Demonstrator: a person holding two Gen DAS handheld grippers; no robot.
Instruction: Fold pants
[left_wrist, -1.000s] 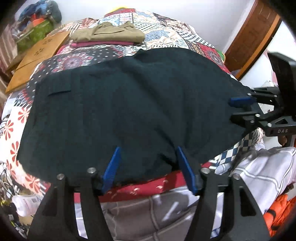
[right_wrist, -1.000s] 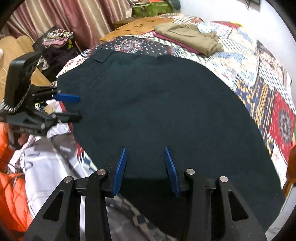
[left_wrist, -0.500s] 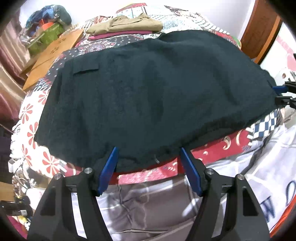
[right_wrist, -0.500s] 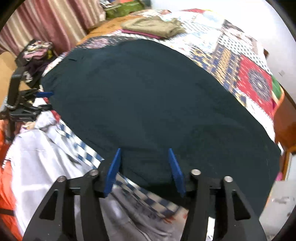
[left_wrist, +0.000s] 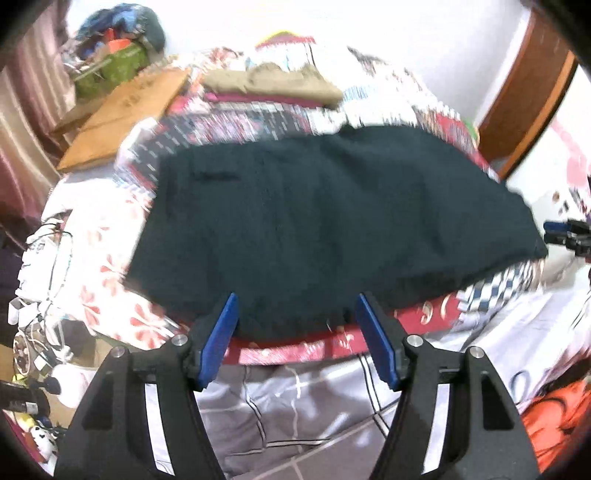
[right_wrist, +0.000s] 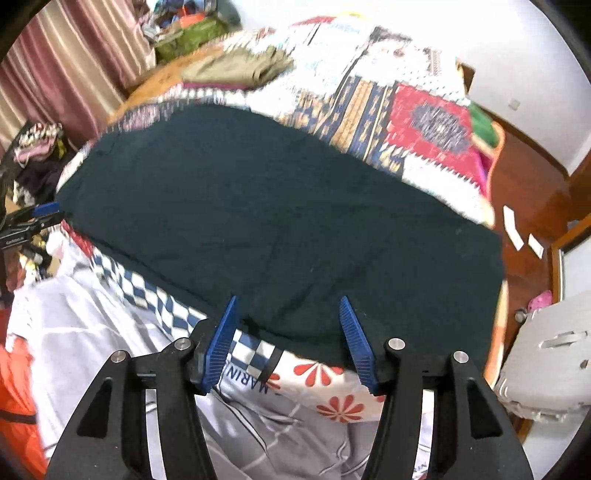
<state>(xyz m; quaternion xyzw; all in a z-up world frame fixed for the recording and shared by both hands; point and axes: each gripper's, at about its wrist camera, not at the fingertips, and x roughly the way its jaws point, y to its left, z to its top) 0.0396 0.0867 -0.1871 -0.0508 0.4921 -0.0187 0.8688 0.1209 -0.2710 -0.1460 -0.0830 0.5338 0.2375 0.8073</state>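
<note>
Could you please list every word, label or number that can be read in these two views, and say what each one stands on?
"MARIN": dark letters, seen upside down and cut off by the right gripper, on the white cloth below the bed's edge.
Small white lettering on the left gripper, at the right wrist view's left edge: too small to read.
A round blue mark on the white cloth in the left wrist view: blurred, unreadable.
Nothing is written on the dark pants.
</note>
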